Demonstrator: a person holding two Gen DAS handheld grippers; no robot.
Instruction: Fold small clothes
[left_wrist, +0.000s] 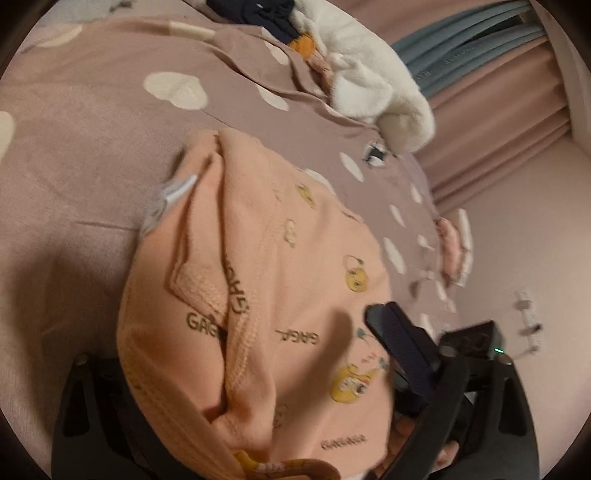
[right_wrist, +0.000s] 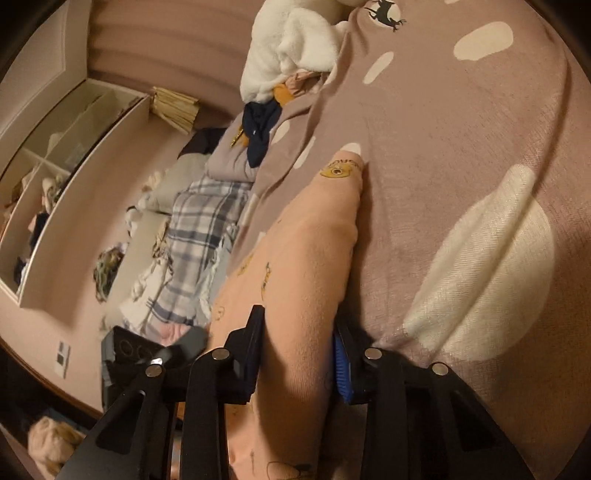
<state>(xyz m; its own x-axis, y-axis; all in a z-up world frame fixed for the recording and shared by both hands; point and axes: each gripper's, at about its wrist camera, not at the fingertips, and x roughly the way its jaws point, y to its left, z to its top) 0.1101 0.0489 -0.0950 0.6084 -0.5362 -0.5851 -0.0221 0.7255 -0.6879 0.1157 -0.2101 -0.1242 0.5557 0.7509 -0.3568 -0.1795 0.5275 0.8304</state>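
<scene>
Place: I read a home bedroom.
Bed (right_wrist: 461, 155): mauve cloud-print cover.
Curtains (left_wrist: 498, 92): pink, pleated.
Shelf (right_wrist: 74, 177): open, holding clothes.
Pile (right_wrist: 199, 229): plaid bedding.

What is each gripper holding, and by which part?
Right gripper pinches a raised fold of the peach printed cotton garment. Left gripper straddles it; grip unclear.

Mauve bedspread (left_wrist: 92, 155) w/ cream blobs fills most of both views; white fluffy plush (left_wrist: 373, 81) top centre, blue-grey curtain (left_wrist: 480, 48) upper right; right wrist view: plaid blanket (right_wrist: 199, 251) centre-left, white shelf unit (right_wrist: 74, 177) far left
</scene>
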